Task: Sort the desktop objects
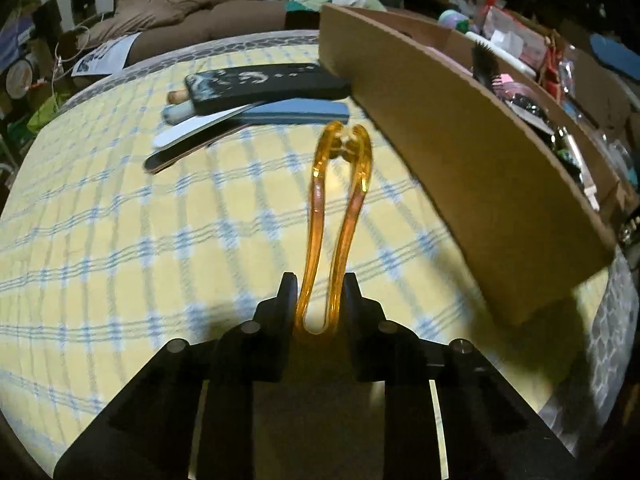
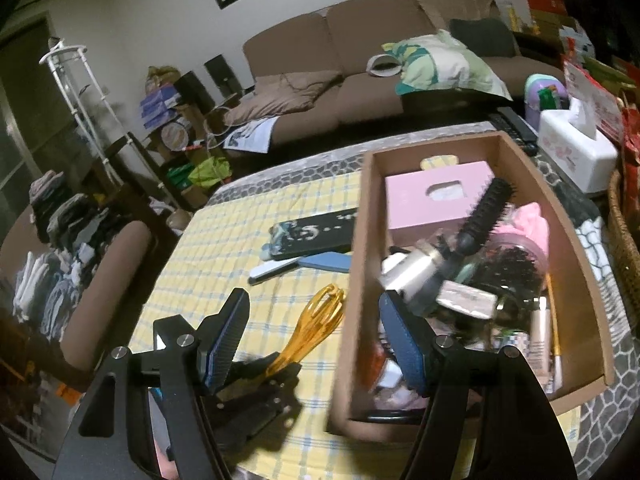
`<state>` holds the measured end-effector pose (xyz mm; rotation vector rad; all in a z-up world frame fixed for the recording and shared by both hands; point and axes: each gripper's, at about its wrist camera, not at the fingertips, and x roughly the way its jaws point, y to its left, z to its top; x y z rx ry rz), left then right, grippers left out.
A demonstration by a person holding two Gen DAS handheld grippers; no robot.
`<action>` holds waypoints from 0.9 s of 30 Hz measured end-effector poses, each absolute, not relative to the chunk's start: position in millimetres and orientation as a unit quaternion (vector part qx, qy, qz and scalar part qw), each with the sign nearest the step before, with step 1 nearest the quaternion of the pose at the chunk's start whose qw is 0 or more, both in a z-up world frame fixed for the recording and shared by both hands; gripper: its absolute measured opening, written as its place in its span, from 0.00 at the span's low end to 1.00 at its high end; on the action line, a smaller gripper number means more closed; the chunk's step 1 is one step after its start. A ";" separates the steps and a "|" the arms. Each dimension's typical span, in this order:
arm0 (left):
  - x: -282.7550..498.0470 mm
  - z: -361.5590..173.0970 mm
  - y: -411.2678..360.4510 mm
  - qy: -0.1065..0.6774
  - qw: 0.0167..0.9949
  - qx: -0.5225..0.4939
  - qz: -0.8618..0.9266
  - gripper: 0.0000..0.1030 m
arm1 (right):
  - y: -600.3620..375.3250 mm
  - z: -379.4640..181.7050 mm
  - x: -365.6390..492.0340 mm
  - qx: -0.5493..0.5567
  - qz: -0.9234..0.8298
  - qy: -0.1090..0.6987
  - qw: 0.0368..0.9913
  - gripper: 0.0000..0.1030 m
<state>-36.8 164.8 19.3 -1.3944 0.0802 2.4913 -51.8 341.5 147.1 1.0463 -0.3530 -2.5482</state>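
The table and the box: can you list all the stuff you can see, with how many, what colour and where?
Amber clip: one, see-through orange, on the tablecloth, clamped at its looped end by the left tool.
Black case: one, black with white pattern, far side of the table, beside the box.
Nail files: about three, white, blue and dark, fanned out by the black case.
Cardboard box: one, brown, right part of the table, full of things.
Round hairbrush: one, black, in the box.
Pink carton: one, pink, far end of the box.
Tissue box: one, white, behind the cardboard box.
Tablecloth: one, yellow with blue checks.
Left tool: black, shut on the clip.
Right tool: blue pads, open, empty.
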 end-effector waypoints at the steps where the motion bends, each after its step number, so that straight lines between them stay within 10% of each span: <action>1: -33.8 20.1 159.6 0.026 0.142 -0.487 0.862 0.19 | 336.6 147.6 -51.4 0.371 -0.901 -0.124 0.186 0.68; 9: 6.3 28.6 104.0 0.019 0.120 -0.511 0.851 0.19 | 268.5 138.3 -53.1 0.394 -0.876 -0.120 0.251 0.68; 12: 19.9 33.4 81.0 -0.007 0.112 -0.515 0.850 0.20 | 237.4 124.6 -57.1 0.417 -0.864 -0.102 0.262 0.91; 14: 25.7 36.4 68.4 -0.027 0.110 -0.518 0.848 0.30 | 220.9 113.3 -57.6 0.425 -0.862 -0.091 0.262 1.00; 16: 30.9 40.1 58.0 -0.034 0.104 -0.515 0.850 0.75 | 206.1 100.7 -59.0 0.437 -0.859 -0.066 0.258 1.00; 18: 36.2 45.0 49.4 -0.037 0.102 -0.505 0.856 0.89 | 195.2 88.0 -59.4 0.455 -0.853 -0.047 0.251 1.00; 27: 30.2 28.8 46.8 -0.046 0.099 -0.519 0.848 1.00 | 183.6 49.2 -69.6 0.505 -0.827 -0.063 0.240 1.00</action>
